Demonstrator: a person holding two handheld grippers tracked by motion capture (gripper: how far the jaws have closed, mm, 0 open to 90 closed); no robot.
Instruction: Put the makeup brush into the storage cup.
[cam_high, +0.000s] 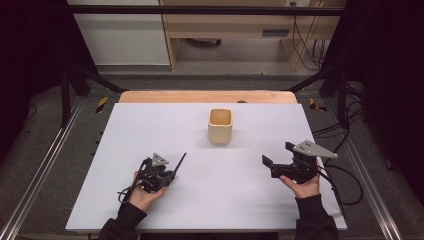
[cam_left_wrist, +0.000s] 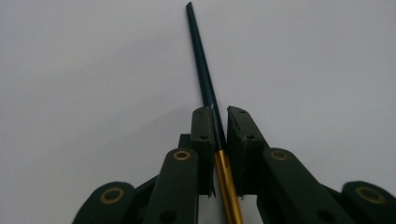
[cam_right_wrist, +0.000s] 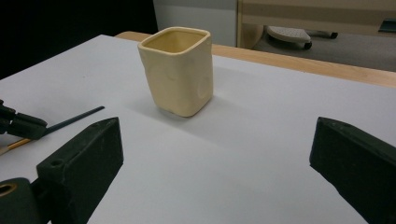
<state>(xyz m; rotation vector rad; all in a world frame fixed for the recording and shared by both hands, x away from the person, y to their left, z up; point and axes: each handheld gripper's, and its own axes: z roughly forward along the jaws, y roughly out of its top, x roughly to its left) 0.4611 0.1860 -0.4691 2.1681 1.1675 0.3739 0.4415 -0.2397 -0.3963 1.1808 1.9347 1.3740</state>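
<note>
From above, we see the left gripper (cam_high: 170, 175) closed on a thin brush (cam_high: 179, 164), low on the table (cam_high: 240, 200), near and left of the cup (cam_high: 220, 126). Along the left gripper, its fingers (cam_left_wrist: 203, 135) pinch the brush (cam_left_wrist: 201, 60) where gold collar meets dark handle; we judge it light, stiff, apt to swivel. From the right gripper (cam_right_wrist: 215, 154), fingers wide apart and empty, the cup (cam_right_wrist: 177, 70) stands ahead.

Black sleeves; black grippers, brass rivets, grey three-cornered plates, trailing cables
</note>
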